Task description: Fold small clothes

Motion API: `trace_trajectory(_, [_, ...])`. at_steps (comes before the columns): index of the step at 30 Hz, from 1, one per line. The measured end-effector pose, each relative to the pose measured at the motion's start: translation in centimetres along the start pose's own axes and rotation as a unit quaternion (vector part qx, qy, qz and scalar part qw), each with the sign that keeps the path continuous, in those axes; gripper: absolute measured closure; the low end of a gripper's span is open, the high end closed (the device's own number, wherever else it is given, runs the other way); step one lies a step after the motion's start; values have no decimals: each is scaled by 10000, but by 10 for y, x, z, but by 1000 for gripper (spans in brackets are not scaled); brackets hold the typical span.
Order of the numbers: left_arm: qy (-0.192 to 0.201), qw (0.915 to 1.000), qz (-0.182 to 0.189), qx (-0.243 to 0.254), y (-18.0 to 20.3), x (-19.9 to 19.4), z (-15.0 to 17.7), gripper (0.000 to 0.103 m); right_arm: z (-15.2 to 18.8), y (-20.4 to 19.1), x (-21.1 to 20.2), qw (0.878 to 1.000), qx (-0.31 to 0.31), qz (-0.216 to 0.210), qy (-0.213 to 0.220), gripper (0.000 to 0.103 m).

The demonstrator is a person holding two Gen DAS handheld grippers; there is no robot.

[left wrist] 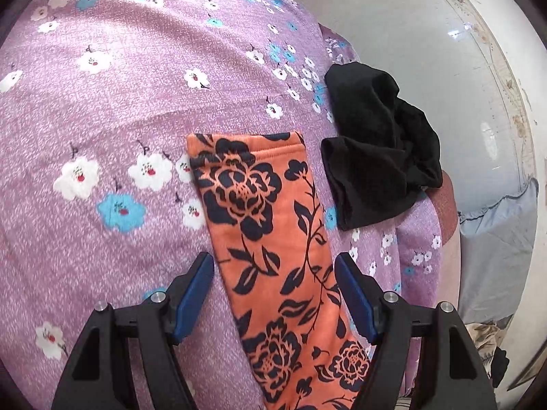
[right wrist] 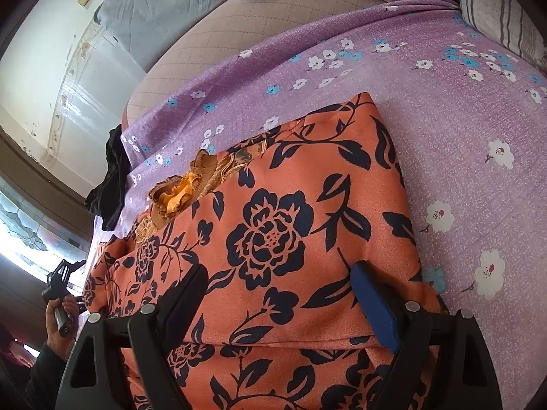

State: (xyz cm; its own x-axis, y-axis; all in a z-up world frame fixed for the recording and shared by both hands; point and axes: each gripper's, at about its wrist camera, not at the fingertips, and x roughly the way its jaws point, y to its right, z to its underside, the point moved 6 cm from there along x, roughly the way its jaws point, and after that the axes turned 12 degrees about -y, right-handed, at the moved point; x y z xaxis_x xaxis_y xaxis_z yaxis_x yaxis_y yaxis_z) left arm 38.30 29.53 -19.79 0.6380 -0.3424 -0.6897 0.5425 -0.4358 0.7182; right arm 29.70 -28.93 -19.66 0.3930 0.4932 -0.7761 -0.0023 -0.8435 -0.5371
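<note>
**foldfan:** So where's the orange floral garment (left wrist: pixel 273 256) sitting right now? In the left wrist view it runs as a long strip from the middle of the frame down to the bottom edge, flat on the purple flowered bedsheet (left wrist: pixel 119 102). The hemmed end is at the top of the strip.

**lintroller:** Yep, and the right wrist view fills its lower centre with the same garment, layered over itself, a fold edge crossing near the bottom. Looks like thin, soft, light fabric to me, floppy, probably a bit slick. It'll sag the second you lift it.

**foldfan:** Jaws?

**lintroller:** Left gripper (left wrist: pixel 273 273) is spread, blue pads either side of the strip, not pinching it. Right gripper (right wrist: pixel 280 294) is spread wide above the cloth too, nothing clamped.

**foldfan:** I'd grab at the hemmed end, where the stitching gives some body. A mid-panel pinch may lift one layer only.

**lintroller:** Agreed. That crumpled black garment (left wrist: pixel 379 143) at right centre is waiting near the bed edge.
</note>
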Motion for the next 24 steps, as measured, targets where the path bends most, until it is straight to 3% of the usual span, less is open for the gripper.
trace_trajectory(2, [38, 9999, -85, 45, 1, 3, -7, 32, 1, -1, 0, 10000, -31, 34, 24, 15])
trace_trajectory(4, [71, 9986, -516, 103, -3, 3, -12, 68, 0, 0, 0, 10000, -33, 26, 25, 15])
trace_trajectory(5, [-9, 9972, -749, 89, -9, 7, -15, 99, 0, 0, 0, 10000, -25, 21, 23, 15])
trace_trajectory(7, [-29, 9977, -662, 138, -12, 6, -18, 99, 1, -1, 1, 10000, -39, 45, 17, 15])
trace_trajectory(8, [88, 9961, -819, 301, -8, -1, -18, 99, 1, -1, 0, 10000, -46, 55, 14, 15])
trace_trajectory(11, [809, 9831, -1206, 1114, 32, -42, -16, 99, 1, -2, 1, 9999, -63, 93, -5, 15])
trace_trajectory(15, [1651, 9498, -928, 2490, 134, -118, 9, 99, 0, -2, 2, 9999, -86, 116, 14, 14])
trace_trajectory(18, [2121, 9125, -662, 3434, 209, -161, 52, 99, 0, -4, 3, 9999, -82, 129, 45, 11])
trace_trajectory(20, [2237, 8956, -338, 3831, 249, -182, 87, 99, -1, -6, 4, 9998, -73, 178, 16, 11])
trace_trajectory(24, [1972, 8685, 109, 4547, 307, -182, 167, 99, -4, -8, 1, 9996, -38, 256, -99, 11])
